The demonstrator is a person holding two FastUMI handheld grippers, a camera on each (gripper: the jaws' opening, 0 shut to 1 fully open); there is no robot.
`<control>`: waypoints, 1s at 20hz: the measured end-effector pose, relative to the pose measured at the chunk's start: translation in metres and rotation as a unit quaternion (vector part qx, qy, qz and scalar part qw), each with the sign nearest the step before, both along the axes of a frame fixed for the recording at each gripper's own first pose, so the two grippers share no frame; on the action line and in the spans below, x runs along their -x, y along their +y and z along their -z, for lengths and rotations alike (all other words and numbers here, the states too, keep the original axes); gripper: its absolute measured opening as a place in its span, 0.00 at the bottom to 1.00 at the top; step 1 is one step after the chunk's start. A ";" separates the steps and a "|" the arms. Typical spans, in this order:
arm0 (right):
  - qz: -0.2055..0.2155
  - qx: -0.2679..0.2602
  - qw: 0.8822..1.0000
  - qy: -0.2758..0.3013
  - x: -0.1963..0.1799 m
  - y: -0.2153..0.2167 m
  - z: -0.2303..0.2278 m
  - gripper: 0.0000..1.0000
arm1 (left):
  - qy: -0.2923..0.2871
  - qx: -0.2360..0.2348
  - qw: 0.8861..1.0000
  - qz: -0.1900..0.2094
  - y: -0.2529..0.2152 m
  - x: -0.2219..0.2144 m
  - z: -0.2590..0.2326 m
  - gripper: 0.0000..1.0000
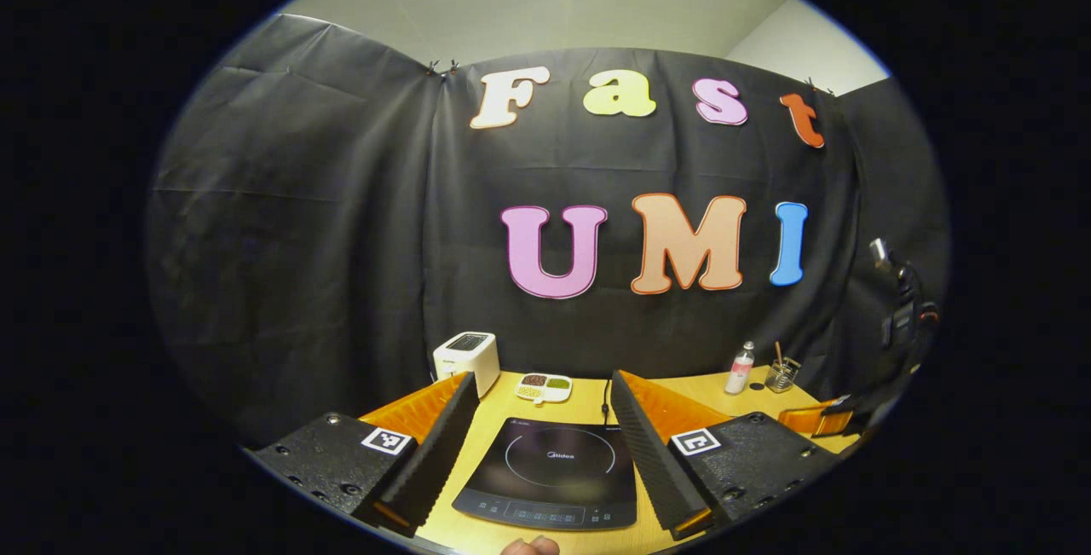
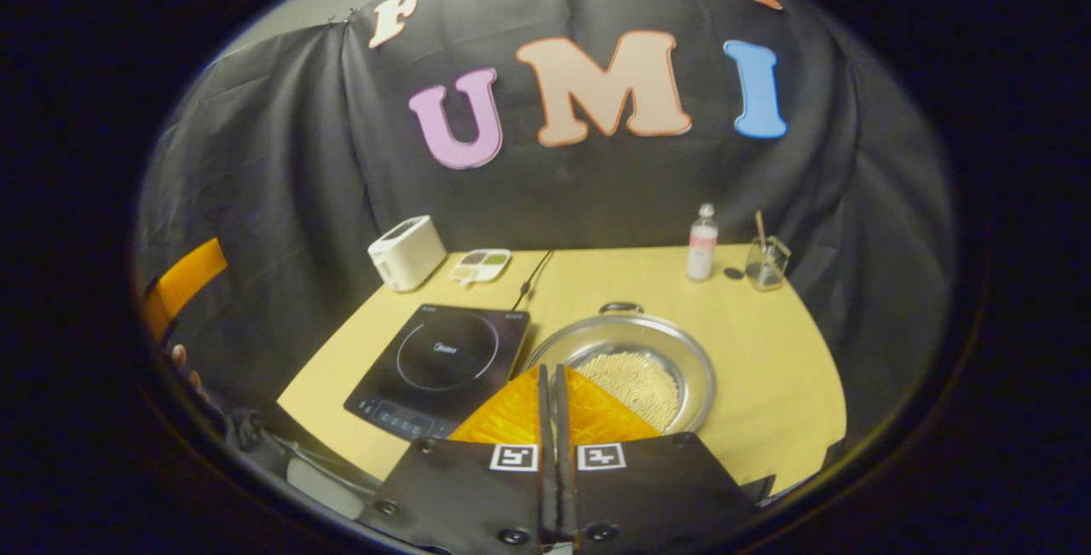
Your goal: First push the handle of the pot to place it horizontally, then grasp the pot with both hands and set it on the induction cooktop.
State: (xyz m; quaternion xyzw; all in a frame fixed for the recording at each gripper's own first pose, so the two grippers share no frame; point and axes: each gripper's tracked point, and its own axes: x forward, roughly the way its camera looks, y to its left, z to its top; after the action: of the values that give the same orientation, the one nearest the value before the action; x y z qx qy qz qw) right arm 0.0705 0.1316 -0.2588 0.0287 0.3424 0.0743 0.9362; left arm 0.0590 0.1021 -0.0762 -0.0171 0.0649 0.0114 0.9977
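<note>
Two grippers are in our hands, and we take the induction cooktop [image 2: 441,367] as our landmark on the wooden table [image 2: 767,367]. Nearest to us in the right gripper view, the right gripper [image 2: 555,380] has its fingers pressed together with nothing between them, their tips over the near rim of the pot [image 2: 626,367]; we cannot tell whether they touch it. That pot, a wide shallow metal pan with pale grains in its bottom, sits on the table just right of the cooktop, apart from it, with one small loop handle [image 2: 620,308] on its far rim. In the left gripper view, the left gripper [image 1: 543,389] stands wide open and holds nothing, its two fingers spread either side of the cooktop [image 1: 550,471], which lies bare below them. Beyond the cooktop, a black cord [image 2: 530,275] runs from its far edge toward the back of the table. Behind it to the left stands a white toaster [image 2: 407,252], and beside that a small divided dish [image 2: 482,264]. Far behind the cooktop to the right, past the pot, we see a small bottle [image 2: 702,242], a dark cap [image 2: 733,273] lying on the table, and a glass cup [image 2: 765,262] with a stick in it.
</note>
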 end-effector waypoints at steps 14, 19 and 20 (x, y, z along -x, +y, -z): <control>-0.040 0.011 0.980 0.193 0.038 0.007 0.126 0.00 | 0.016 0.010 0.999 -0.044 0.020 -0.008 0.014 0.92; -0.042 0.050 0.968 0.241 0.049 -0.004 0.160 0.00 | 0.020 0.009 0.999 -0.046 0.020 -0.010 0.018 0.95; -0.042 0.060 0.965 0.253 0.052 -0.008 0.165 0.00 | 0.020 0.008 0.999 -0.047 0.020 -0.012 0.018 0.92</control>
State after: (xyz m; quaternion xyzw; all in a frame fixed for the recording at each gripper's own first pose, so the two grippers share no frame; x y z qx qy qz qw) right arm 0.0189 0.1237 -0.4239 -0.0241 0.5730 0.0830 0.8150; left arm 0.0705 0.1217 -0.0945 -0.0284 0.0837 0.0584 0.9944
